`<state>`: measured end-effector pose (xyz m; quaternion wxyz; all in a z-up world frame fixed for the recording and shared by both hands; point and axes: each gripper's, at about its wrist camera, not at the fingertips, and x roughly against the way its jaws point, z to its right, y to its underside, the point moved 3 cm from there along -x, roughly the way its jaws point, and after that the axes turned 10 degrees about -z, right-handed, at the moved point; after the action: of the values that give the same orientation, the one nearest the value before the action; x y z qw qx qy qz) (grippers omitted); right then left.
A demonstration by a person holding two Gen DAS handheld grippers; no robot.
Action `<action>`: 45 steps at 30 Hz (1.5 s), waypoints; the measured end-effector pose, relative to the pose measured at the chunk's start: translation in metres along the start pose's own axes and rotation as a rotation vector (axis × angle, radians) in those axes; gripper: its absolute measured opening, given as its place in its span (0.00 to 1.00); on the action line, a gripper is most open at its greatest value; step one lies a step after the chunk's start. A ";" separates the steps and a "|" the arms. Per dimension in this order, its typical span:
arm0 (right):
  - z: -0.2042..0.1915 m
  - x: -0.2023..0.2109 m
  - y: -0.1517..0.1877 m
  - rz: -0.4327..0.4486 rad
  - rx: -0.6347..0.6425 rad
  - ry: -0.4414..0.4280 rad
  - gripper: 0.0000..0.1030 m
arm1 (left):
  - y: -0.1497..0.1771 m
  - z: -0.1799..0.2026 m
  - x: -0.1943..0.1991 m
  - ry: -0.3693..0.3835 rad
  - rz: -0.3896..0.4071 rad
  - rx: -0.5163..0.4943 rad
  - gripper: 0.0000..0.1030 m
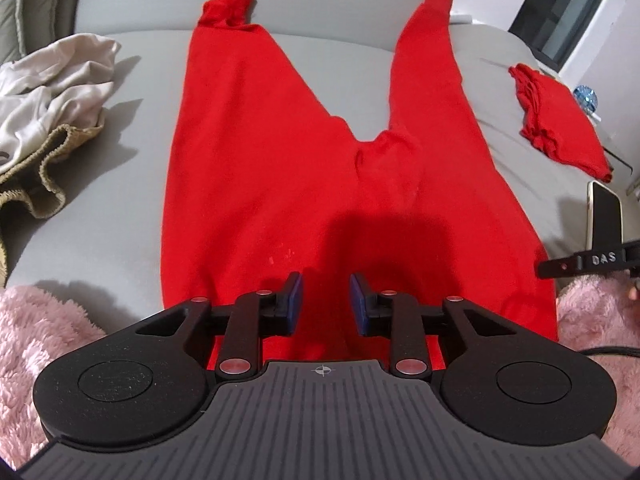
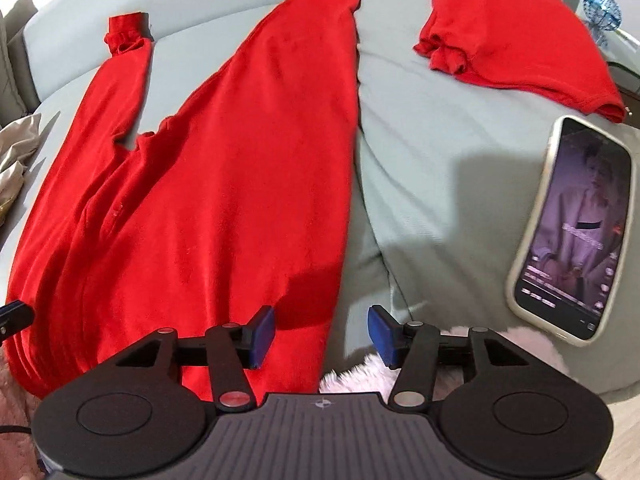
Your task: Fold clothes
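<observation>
Red trousers (image 1: 288,168) lie flat on a grey cushion, legs spread away from me and waistband nearest. My left gripper (image 1: 325,302) hovers over the waistband's middle, its blue pads apart with nothing pinched between them. In the right wrist view the same trousers (image 2: 208,184) fill the left half. My right gripper (image 2: 322,334) stands open at the waistband's right corner, the left pad (image 2: 263,330) over red cloth, the right pad over grey cushion and pink fleece. A tip of the right gripper (image 1: 580,264) shows at the left wrist view's right edge.
A folded red garment (image 2: 516,40) lies at the far right. A phone (image 2: 572,232) with a lit screen rests on the cushion (image 2: 432,160) to the right. Crumpled cream and beige clothes (image 1: 48,96) sit at the left. Pink fleece (image 1: 36,344) borders the near edge.
</observation>
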<state>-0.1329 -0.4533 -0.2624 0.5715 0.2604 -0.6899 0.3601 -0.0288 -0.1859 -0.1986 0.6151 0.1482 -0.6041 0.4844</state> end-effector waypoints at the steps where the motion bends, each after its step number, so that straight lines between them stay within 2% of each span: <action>1: -0.001 -0.002 -0.001 -0.004 0.002 -0.003 0.49 | 0.001 0.000 -0.001 -0.002 -0.001 0.000 0.32; 2: -0.003 -0.004 -0.001 -0.008 0.004 -0.008 0.47 | 0.002 -0.001 -0.001 -0.007 -0.005 0.005 0.32; 4: -0.004 -0.004 -0.001 -0.015 0.011 -0.043 0.24 | 0.000 -0.001 -0.002 -0.012 -0.008 0.009 0.32; 5: -0.005 -0.004 -0.001 -0.017 0.014 -0.080 0.18 | 0.000 0.000 -0.003 -0.014 -0.010 0.008 0.33; 7: -0.007 -0.002 0.001 -0.010 0.030 -0.068 0.05 | 0.000 0.001 -0.003 -0.018 -0.012 0.004 0.33; 8: -0.009 0.001 0.002 -0.002 0.035 -0.049 0.02 | 0.000 0.001 -0.003 -0.021 -0.011 0.004 0.33; 11: -0.011 0.008 0.006 0.024 0.045 0.048 0.01 | 0.000 -0.001 0.000 -0.029 0.007 0.018 0.33; 17: -0.001 0.006 0.015 -0.030 0.011 0.144 0.01 | -0.001 -0.017 0.006 -0.077 0.039 0.093 0.33; 19: -0.004 0.009 0.015 -0.027 0.015 0.143 0.09 | -0.001 -0.025 0.008 -0.087 0.041 0.133 0.36; 21: -0.008 0.017 0.015 -0.005 0.018 0.133 0.28 | -0.001 -0.032 0.013 -0.109 0.049 0.165 0.42; 24: -0.023 0.036 0.021 0.037 0.071 0.121 0.37 | 0.003 -0.039 0.020 -0.147 0.053 0.192 0.49; 27: -0.045 0.049 0.024 0.075 0.112 0.063 0.40 | 0.007 -0.049 0.025 -0.180 0.053 0.237 0.58; 29: -0.058 0.051 0.027 0.069 0.138 0.007 0.40 | 0.008 -0.057 0.025 -0.203 0.033 0.275 0.64; 33: -0.079 0.042 0.037 0.050 0.190 -0.059 0.44 | 0.011 -0.072 0.018 -0.205 -0.026 0.343 0.65; 37: -0.088 0.037 0.043 0.051 0.195 -0.112 0.44 | 0.010 -0.070 0.005 -0.242 -0.087 0.321 0.57; 39: -0.094 0.033 0.047 0.086 0.229 -0.119 0.43 | 0.009 -0.068 -0.005 -0.270 -0.137 0.306 0.54; 41: -0.098 0.021 0.051 0.079 0.263 -0.058 0.42 | 0.007 -0.062 -0.009 -0.262 -0.138 0.272 0.38; 43: -0.097 0.010 0.050 0.032 0.257 -0.038 0.42 | 0.008 -0.057 -0.010 -0.254 -0.136 0.242 0.27; 45: -0.098 0.010 0.050 0.001 0.265 -0.014 0.39 | 0.008 -0.049 -0.011 -0.264 -0.142 0.196 0.23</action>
<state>-0.1145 -0.3449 -0.2543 0.5270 0.3357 -0.6403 0.4468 -0.0033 -0.1489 -0.2229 0.5458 0.3119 -0.6176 0.4727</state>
